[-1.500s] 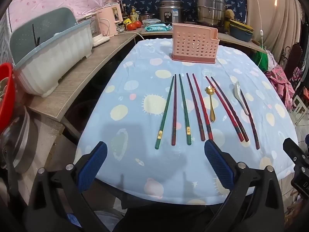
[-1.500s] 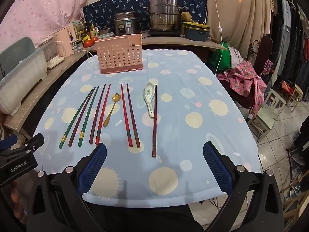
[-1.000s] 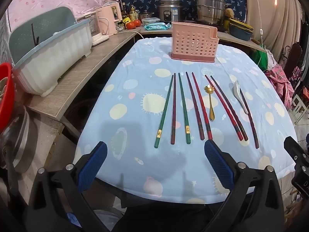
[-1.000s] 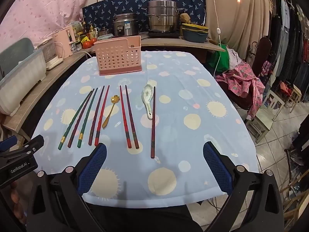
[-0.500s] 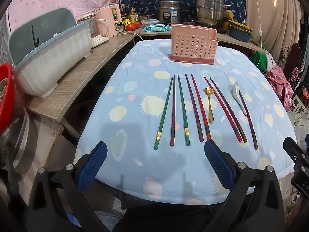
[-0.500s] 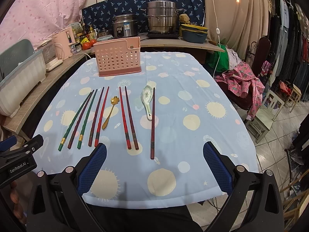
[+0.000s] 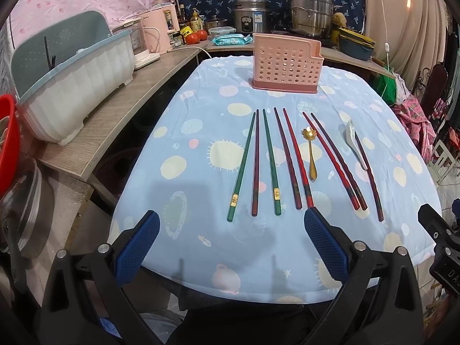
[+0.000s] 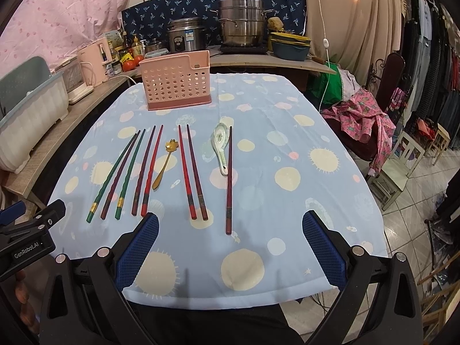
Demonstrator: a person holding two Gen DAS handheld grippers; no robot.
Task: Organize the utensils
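Several chopsticks lie in a row on the blue tablecloth: green ones (image 7: 241, 166) (image 8: 111, 174) at the left, red and dark ones (image 7: 296, 155) (image 8: 188, 169) to their right. A gold spoon (image 7: 311, 152) (image 8: 164, 164) and a white ceramic spoon (image 7: 355, 143) (image 8: 220, 146) lie among them. A pink perforated utensil holder (image 7: 284, 63) (image 8: 176, 86) stands upright at the far side. My left gripper (image 7: 230, 247) is open and empty, near the table's front edge. My right gripper (image 8: 228, 247) is open and empty, just short of the single dark chopstick (image 8: 229, 184).
A wooden counter (image 7: 115, 109) runs along the left with a white and teal dish rack (image 7: 72, 86) and a red basin (image 7: 5, 141). Pots (image 8: 241, 28) and a rice cooker (image 8: 185, 36) stand behind the table. Chairs and clothes (image 8: 371, 118) are at the right.
Both grippers have drifted very slightly; the utensils and holder have not moved. Both stay open.
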